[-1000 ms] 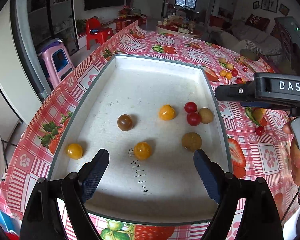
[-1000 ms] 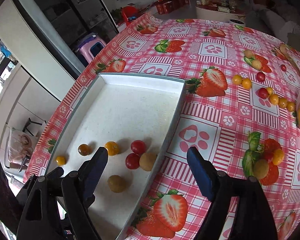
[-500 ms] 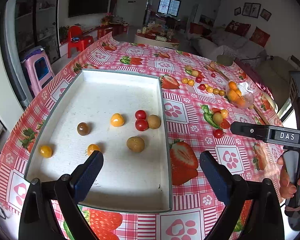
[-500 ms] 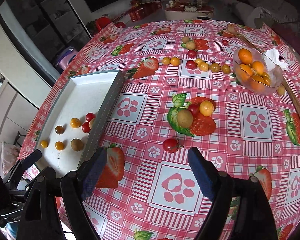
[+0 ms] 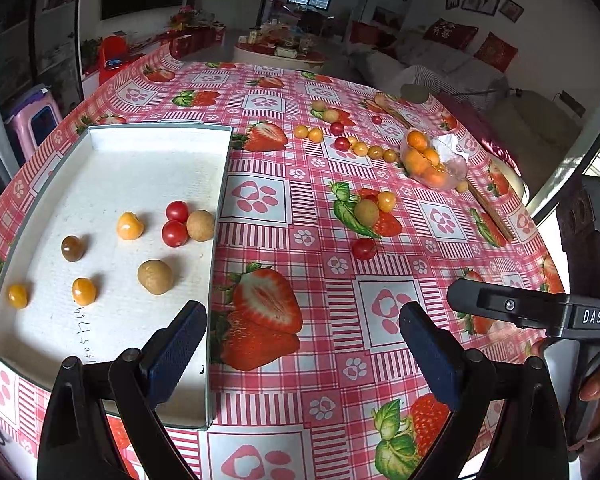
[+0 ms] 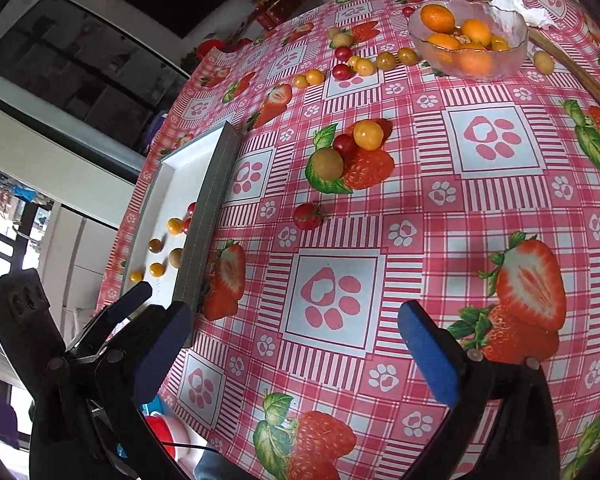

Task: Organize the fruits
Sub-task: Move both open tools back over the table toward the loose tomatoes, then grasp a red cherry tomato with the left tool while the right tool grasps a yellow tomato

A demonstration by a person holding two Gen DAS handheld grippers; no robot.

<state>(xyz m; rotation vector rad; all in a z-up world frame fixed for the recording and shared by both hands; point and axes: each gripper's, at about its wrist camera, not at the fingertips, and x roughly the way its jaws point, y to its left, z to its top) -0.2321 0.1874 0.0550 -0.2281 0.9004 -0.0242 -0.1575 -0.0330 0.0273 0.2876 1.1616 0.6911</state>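
Observation:
A white tray on the left of the table holds several small fruits: two red tomatoes, yellow ones and two tan ones. My left gripper hangs open over the tray's near right corner with nothing between its fingers. My right gripper is above the bare tablecloth to the right of the tray wall; its jaws are opening and nothing is between them. Ahead of it lie a loose red tomato and a cluster with a green-brown fruit and a yellow one.
A glass bowl of oranges stands at the back right beside a crumpled tissue and a wooden stick. A row of small fruits lies behind the cluster. The right gripper shows at the left wrist view's right edge.
Both grippers have swung right, away from above the tray toward the tablecloth. The right gripper's jaws stand wider than before. The fruits in the tray have not moved.

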